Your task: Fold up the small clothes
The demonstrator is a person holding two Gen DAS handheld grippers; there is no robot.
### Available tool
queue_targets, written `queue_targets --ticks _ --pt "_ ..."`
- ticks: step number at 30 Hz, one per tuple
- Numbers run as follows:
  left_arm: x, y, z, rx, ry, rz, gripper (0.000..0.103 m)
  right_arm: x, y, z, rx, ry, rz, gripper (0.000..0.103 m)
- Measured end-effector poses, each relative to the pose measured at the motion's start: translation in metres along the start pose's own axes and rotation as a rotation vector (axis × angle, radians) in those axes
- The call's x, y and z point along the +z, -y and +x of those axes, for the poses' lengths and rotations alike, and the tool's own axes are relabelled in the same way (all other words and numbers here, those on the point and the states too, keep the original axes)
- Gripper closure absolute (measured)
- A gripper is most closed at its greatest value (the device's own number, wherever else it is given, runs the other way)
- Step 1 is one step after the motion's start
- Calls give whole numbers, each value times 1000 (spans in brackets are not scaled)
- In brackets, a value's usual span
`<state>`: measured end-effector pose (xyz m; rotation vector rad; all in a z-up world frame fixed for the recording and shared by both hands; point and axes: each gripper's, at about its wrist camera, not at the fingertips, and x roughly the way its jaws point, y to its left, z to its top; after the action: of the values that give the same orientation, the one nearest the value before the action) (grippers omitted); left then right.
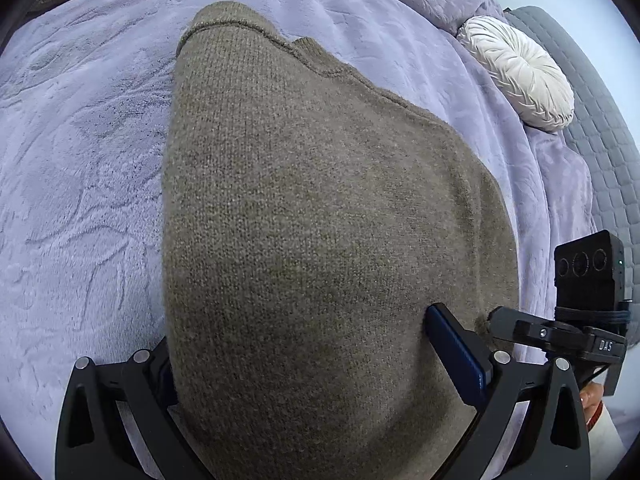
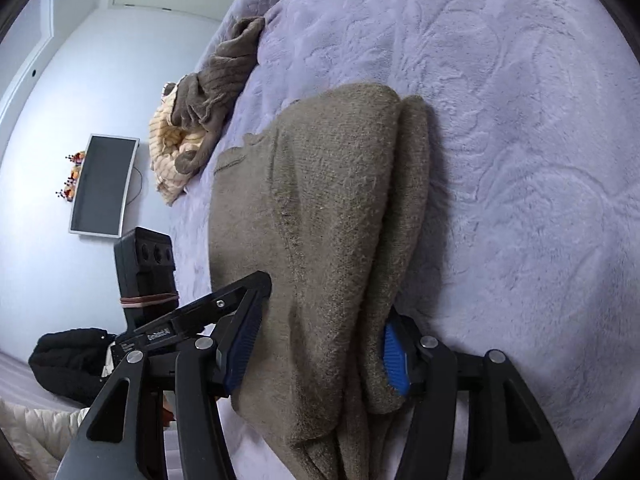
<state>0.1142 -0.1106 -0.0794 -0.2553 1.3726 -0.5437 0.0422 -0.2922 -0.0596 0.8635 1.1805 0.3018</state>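
A taupe knitted sweater (image 1: 312, 220) lies folded on the lavender plush blanket (image 1: 80, 160). In the left wrist view it fills the space between my left gripper's (image 1: 296, 364) jaws; the right blue pad (image 1: 456, 356) shows, the left pad is hidden under the knit. The jaws stand wide apart around the cloth. In the right wrist view the same sweater (image 2: 328, 220) lies in stacked layers, and my right gripper (image 2: 320, 340) has its blue pads (image 2: 394, 360) on either side of the thick folded end. The right gripper's body also shows in the left wrist view (image 1: 560, 336).
A round cream pleated cushion (image 1: 516, 76) rests by a grey quilted headboard (image 1: 600, 128). A heap of brown and cream clothes (image 2: 200, 108) lies at the bed's edge. A wall-mounted screen (image 2: 104, 184) and a black garment (image 2: 68, 360) on the floor are beyond the bed.
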Motion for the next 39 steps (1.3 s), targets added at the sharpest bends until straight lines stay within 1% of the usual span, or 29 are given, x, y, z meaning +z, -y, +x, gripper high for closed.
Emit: queue_targets --ticks 3,5,11,14,15,16,18,19,20,21,23,25,28,31,35,39 --pt "2 0 4 13 -1 8 1 2 15 12 9 -42 20 43" --pt "4 3 7 23 2 14 1 2 22 17 13 -54 33 44" --pt "7 7 11 49 -3 21 1 1 21 24 -8 -35 35 44" --pt "8 12 11 71 5 29 1 1 23 22 -14 -27 60 47" --pt "7 15 10 83 14 36 1 0 22 21 -22 -23 60 50" --pt "6 18 7 93 29 46 4 -1 20 20 -25 -18 54 59" --pt "4 22 1 100 47 62 11 -3 17 18 -18 1 70 66" --pt "3 24 -3 97 55 69 17 -5 15 16 -15 11 80 68" --pt "2 24 -7 93 60 73 24 -6 13 13 -7 19 87 69" --pt "2 24 -12 88 64 79 28 -8 12 11 6 25 96 70" --pt "1 25 -21 78 67 91 42 -11 7 5 48 39 114 71" --pt "1 27 -32 65 61 102 49 -15 -2 -1 74 52 113 71" --pt "-3 31 -50 50 55 115 50 -22 -17 -9 115 67 115 71" --pt "-12 32 -74 32 55 131 50 -34 -34 -16 137 78 122 71" --pt "-32 21 -110 -5 52 130 50 -55 -62 -22 151 81 110 71" --pt "-60 7 -147 9 48 140 50 -87 -91 -16 175 80 119 71"
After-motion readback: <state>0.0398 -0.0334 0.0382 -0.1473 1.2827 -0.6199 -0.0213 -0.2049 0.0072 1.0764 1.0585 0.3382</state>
